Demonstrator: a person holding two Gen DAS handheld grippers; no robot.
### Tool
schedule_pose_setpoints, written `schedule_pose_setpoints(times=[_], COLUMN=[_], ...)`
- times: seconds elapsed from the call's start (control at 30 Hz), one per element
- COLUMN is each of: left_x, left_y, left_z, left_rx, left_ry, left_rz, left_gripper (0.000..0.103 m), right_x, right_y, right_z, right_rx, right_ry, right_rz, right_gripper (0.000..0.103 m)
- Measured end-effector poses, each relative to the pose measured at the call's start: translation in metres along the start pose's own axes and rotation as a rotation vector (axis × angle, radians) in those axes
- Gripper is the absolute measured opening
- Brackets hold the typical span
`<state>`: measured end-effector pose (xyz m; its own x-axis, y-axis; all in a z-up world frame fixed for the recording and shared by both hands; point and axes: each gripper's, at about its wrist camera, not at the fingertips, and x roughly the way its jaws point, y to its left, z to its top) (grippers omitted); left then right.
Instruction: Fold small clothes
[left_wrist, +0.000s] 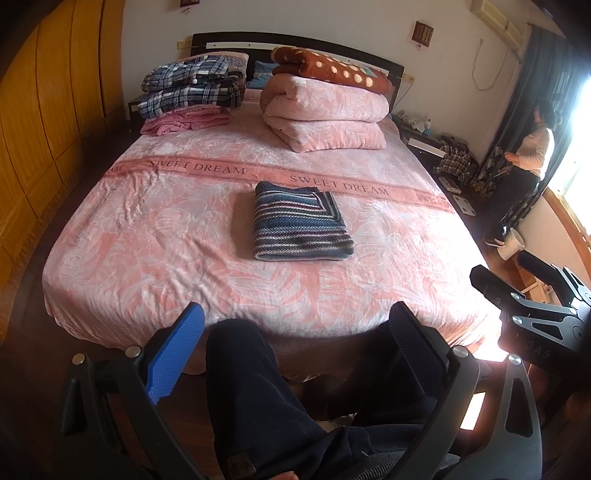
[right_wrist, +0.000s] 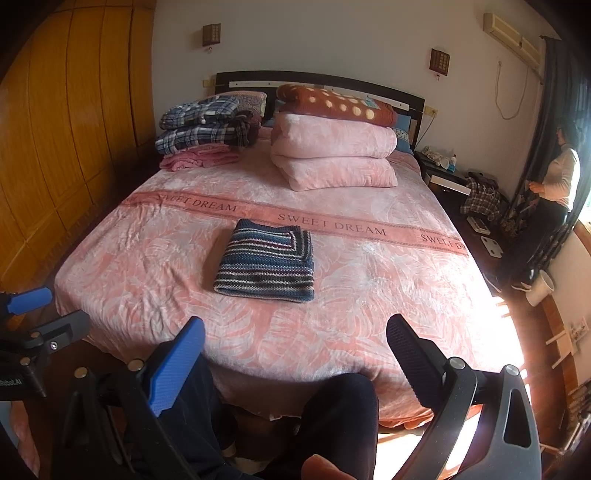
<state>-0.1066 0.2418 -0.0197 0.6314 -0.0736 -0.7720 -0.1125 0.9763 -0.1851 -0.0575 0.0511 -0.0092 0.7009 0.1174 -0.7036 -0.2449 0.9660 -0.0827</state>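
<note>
Ahead, stretching well beyond both sets of tongs: bed (left_wrist: 155, 236) under a pink leaf-print cover with "SWEET DREAM" bands, kept mostly bare in the middle, probably as a working surface for folding; far past the tips, against the headboard, a folded pink quilt (left_wrist: 325, 118) topped by a brown spotted blanket (left_wrist: 332, 72), and left of it a pile of plaid and pink garments (left_wrist: 188, 92), seemingly parked out of the way; off to the right of the tongs, by the bright window, a person standing (left_wrist: 532, 151), facing away, uninvolved; nearer, straight ahead of the left gripper (left_wrist: 295, 325) and slightly left of the right gripper's (right_wrist: 295, 339) line, the striped knit sweater (left_wrist: 299, 225), lying alone mid-bed as a tidy squared packet, edges lined up, judged already folded; closest, below the tips, the holder's dark trouser legs at the foot of the bed, so both tools hang back over the lap rather than over the cloth; left tongs spread wide, nothing between the blue and black pads; right tongs likewise spread, gripping nothing, well apart from the sweater; likely a pause with the fold complete.
</note>
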Motion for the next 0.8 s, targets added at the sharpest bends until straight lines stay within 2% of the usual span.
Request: schedule_pose_setpoints(times=[0.8], left_x=[0.0031], left_y=[0.0036], left_z=[-0.0003], left_rx=[0.001], left_ry=[0.012], left_rz=[-0.002], left_gripper=[0.1], right_x=[0.0054], right_y=[-0.0017], right_z=[-0.0003], right_rx=[0.003], right_ry=[0.017], right_rz=[0.002], right_gripper=[0.099])
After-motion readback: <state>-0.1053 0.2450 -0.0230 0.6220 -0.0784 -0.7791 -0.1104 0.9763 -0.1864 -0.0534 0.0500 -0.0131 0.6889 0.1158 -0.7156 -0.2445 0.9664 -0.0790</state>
